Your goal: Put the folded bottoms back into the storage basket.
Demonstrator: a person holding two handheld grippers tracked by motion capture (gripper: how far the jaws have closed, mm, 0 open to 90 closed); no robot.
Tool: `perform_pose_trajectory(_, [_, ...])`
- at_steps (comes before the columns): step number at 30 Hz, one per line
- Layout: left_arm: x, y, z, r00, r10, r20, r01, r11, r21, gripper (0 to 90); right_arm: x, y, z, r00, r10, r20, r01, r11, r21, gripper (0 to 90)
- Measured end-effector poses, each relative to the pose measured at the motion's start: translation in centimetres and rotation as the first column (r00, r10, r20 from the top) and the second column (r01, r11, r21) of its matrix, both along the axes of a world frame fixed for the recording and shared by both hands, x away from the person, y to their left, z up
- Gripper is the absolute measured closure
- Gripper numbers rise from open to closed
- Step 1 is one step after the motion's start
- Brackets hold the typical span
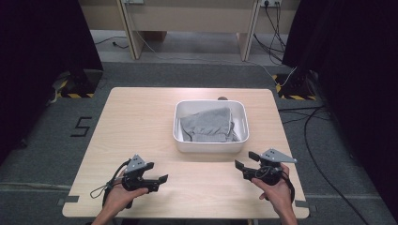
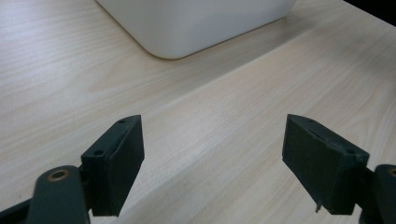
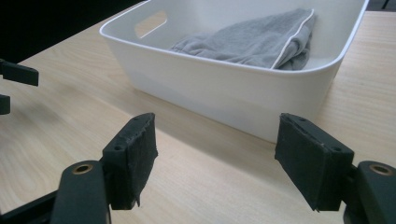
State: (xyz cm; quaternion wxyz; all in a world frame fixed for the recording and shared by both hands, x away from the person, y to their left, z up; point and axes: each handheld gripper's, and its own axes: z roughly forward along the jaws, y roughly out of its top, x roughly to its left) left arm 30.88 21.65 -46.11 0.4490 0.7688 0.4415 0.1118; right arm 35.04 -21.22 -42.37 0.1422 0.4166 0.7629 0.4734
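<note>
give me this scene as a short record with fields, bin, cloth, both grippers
surface: light wooden table
container: white rectangular plastic bin, right of the table's centre
contents: grey folded cloth lying inside the bin
left gripper: open, nothing between the jaws, near the table's front edge
right gripper: open, nothing between the jaws, pointing toward the bin
contact: neither gripper touches the bin or the cloth

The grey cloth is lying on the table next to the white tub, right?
Not quite. The grey cloth is lying inside the white tub, not next to it on the table. The high view shows this.
</note>
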Motion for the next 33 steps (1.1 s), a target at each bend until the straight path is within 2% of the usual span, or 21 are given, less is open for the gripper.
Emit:
perform_pose_trajectory(3, [-0.6, 0.6, -0.5, 1.0000, 0.005, -0.003, -0.005, 1.0000, 0.006, 20.4, -0.5, 0.2, -0.5, 1.0000, 0.003, 0.002, -0.003, 1.000, -0.009, 30.0])
perform_pose_trajectory(5, [-0.9, 0.9, -0.8, 0.9999, 0.010, -0.009, -0.010, 0.9999, 0.008, 20.2, -1.0, 0.5, -0.9, 1.0000, 0.002, 0.006, -0.001, 0.999, -0.046, 29.6])
perform_pose_trajectory(7, [-1.1, 1.3, -1.2, 0.9998, 0.008, -0.018, -0.007, 0.9999, 0.015, 20.0, -1.4, 0.7, -1.4, 1.0000, 0.009, 0.002, -0.009, 0.998, -0.059, 29.2])
perform_pose_trajectory(11, [-1.3, 1.9, -1.7, 0.9992, 0.015, -0.036, -0.013, 0.9994, 0.031, 19.0, -2.1, 0.9, -2.3, 0.9996, 0.017, -0.023, -0.019, 0.997, -0.075, 26.2])
perform_pose_trajectory(14, [-1.6, 2.0, -1.8, 0.9994, 0.009, -0.033, -0.007, 0.9986, 0.052, 18.3, -2.5, 1.1, -3.3, 0.9991, 0.021, -0.038, -0.025, 0.995, -0.097, 24.2])
perform_pose_trajectory(18, [-1.9, 2.0, -2.4, 0.9991, -0.002, -0.042, 0.005, 0.9970, 0.077, 18.4, -3.1, 1.3, -4.4, 0.9974, 0.028, -0.067, -0.034, 0.994, -0.099, 23.7])
perform_pose_trajectory(20, [-2.0, 1.9, -2.6, 0.9993, -0.002, -0.038, 0.006, 0.9951, 0.099, 18.4, -3.5, 1.4, -4.9, 0.9963, 0.030, -0.080, -0.039, 0.994, -0.107, 23.4])
perform_pose_trajectory(24, [-2.4, 1.9, -3.0, 0.9993, -0.003, -0.037, 0.007, 0.9934, 0.115, 18.3, -4.2, 1.3, -5.4, 0.9955, 0.022, -0.092, -0.036, 0.987, -0.157, 21.9])
perform_pose_trajectory(27, [-2.6, 1.9, -3.2, 0.9992, -0.002, -0.039, 0.008, 0.9914, 0.131, 18.3, -4.4, 1.2, -5.5, 0.9952, 0.018, -0.096, -0.034, 0.986, -0.165, 21.6])
perform_pose_trajectory(31, [-3.3, 1.8, -3.4, 0.9997, -0.003, -0.024, 0.006, 0.9876, 0.157, 18.1, -5.0, 0.9, -5.9, 0.9959, 0.003, -0.091, -0.021, 0.980, -0.197, 20.1])
perform_pose_trajectory(33, [-3.7, 1.9, -3.5, 1.0000, 0.004, -0.009, -0.002, 0.9865, 0.164, 17.6, -5.3, 0.9, -6.2, 0.9943, -0.003, -0.106, -0.019, 0.979, -0.201, 18.8])
